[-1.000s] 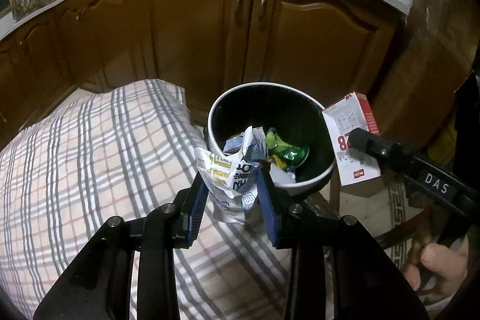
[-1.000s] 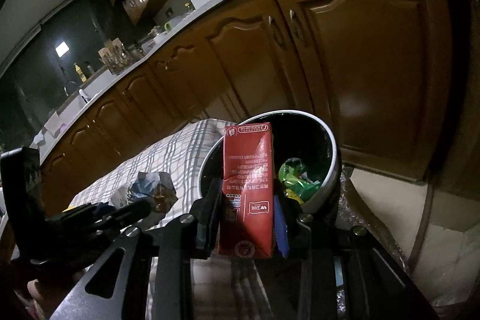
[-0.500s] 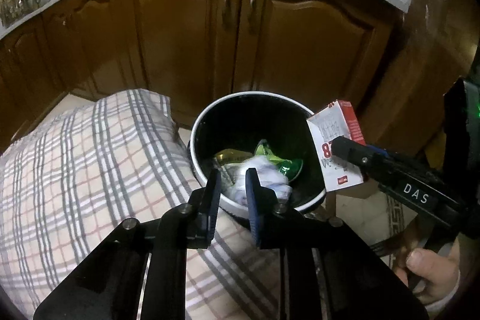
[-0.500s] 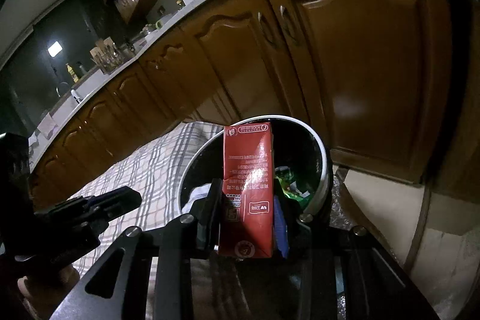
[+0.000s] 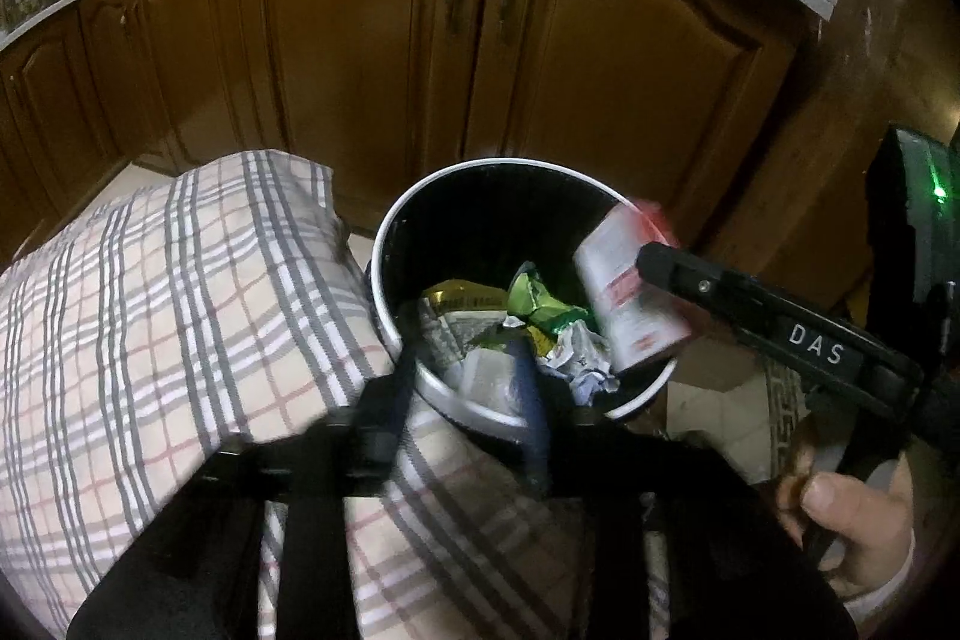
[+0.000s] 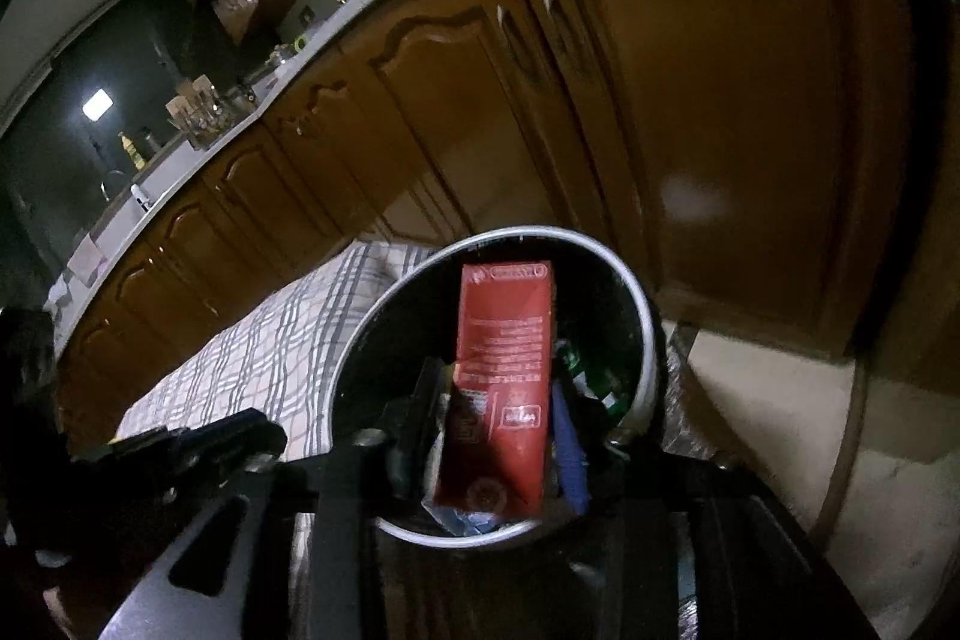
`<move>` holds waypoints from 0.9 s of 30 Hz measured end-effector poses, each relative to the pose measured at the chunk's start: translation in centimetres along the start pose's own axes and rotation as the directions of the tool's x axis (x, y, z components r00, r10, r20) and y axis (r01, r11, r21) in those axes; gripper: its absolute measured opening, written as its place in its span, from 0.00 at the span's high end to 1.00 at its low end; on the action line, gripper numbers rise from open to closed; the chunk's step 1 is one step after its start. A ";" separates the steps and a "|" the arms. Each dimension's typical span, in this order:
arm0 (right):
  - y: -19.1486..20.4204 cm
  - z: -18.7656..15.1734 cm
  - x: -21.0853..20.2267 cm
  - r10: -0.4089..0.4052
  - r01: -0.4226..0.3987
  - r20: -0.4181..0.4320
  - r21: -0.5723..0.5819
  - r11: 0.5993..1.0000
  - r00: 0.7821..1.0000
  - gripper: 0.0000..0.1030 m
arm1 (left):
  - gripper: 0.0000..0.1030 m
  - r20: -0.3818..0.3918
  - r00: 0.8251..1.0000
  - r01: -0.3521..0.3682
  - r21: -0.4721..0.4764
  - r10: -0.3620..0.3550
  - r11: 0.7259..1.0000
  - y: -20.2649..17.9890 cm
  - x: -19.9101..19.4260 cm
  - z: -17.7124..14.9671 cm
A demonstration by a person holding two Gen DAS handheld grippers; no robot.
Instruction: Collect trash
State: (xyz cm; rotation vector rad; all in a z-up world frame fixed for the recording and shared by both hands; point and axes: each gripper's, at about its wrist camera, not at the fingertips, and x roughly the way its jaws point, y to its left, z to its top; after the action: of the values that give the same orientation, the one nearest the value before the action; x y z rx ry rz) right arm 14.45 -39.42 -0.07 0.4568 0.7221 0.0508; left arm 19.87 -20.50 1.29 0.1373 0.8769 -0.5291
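Note:
A black trash bin with a white rim [image 5: 384, 244] [image 6: 642, 316] stands before the cabinets. It holds a green wrapper [image 5: 540, 304] and a crumpled white wrapper [image 5: 579, 361]. My left gripper [image 5: 465, 364] hangs over the bin's near rim, its jaws opening with nothing between them. A red and white carton [image 6: 510, 340] [image 5: 630, 304] stands between the fingers of my right gripper [image 6: 497, 376] over the bin's mouth. Those jaws are opening, and a gap shows beside the carton. In the left wrist view the carton is blurred and tilted into the bin.
A plaid cloth [image 5: 180, 310] covers a low surface left of the bin and touches its side. Brown cabinet doors [image 5: 360, 40] under a white counter close off the back. A person's hand [image 5: 852, 520] holds the right gripper's handle. Pale floor tiles [image 6: 780, 400] lie to the right.
The left gripper dropped the crumpled wrapper into the bin, closed, then opened again. The right gripper moved over the bin and its jaws widened around the carton, which now tips inward.

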 end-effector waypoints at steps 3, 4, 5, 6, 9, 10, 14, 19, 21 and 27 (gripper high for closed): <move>0.1 -0.3 0.0 0.008 -0.008 0.003 0.004 1.000 1.000 0.47 | 0.45 0.022 1.000 -0.018 -0.004 0.018 1.000 0.4 -0.6 -0.4; 0.1 -0.4 -0.3 0.012 -0.012 0.007 0.006 1.000 1.000 0.46 | 0.44 0.023 0.999 -0.022 -0.010 0.022 1.000 0.6 -0.8 -0.5; 0.1 -0.6 -0.5 0.016 -0.016 0.012 0.011 1.000 1.000 0.45 | 0.44 0.024 0.999 -0.020 -0.017 0.021 1.000 0.8 -1.0 -0.6; 0.1 -0.6 -0.6 0.018 -0.019 0.015 0.014 1.000 1.000 0.45 | 0.43 0.027 0.999 -0.018 -0.024 0.019 1.000 1.0 -1.2 -0.8; 0.2 -1.0 -1.4 0.021 -0.022 0.031 0.022 1.000 0.999 0.43 | 0.42 0.031 0.999 -0.024 -0.037 0.025 0.999 1.5 -1.7 -1.2; 0.3 -1.1 -1.7 0.025 -0.026 0.037 0.026 0.999 0.999 0.43 | 0.42 0.033 0.999 -0.023 -0.042 0.024 0.999 1.7 -1.9 -1.4; 0.8 -1.1 -2.8 0.037 -0.038 0.056 0.026 0.999 0.998 0.40 | 0.41 0.044 0.999 -0.026 -0.054 0.029 0.998 2.2 -3.0 -2.1; 2.0 -1.9 -4.6 0.051 -0.053 0.087 0.018 0.998 0.995 0.31 | 0.36 0.067 0.997 -0.031 -0.064 0.035 0.997 2.5 -4.6 -2.9; 2.7 -2.4 -5.5 0.058 -0.059 0.104 0.010 0.998 0.993 0.27 | 0.34 0.080 0.996 -0.035 -0.069 0.041 0.997 2.6 -5.3 -3.4; 4.7 -3.6 -7.5 0.060 -0.056 0.151 -0.032 0.998 0.987 0.11 | 0.25 0.120 0.991 -0.050 -0.092 0.060 0.995 3.0 -7.8 -5.1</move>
State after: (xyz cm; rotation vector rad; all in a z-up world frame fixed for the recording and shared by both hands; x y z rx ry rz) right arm 7.03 -35.26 4.25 0.4497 0.5577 0.0802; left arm 13.74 -13.23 3.64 0.0473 0.7728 -0.4416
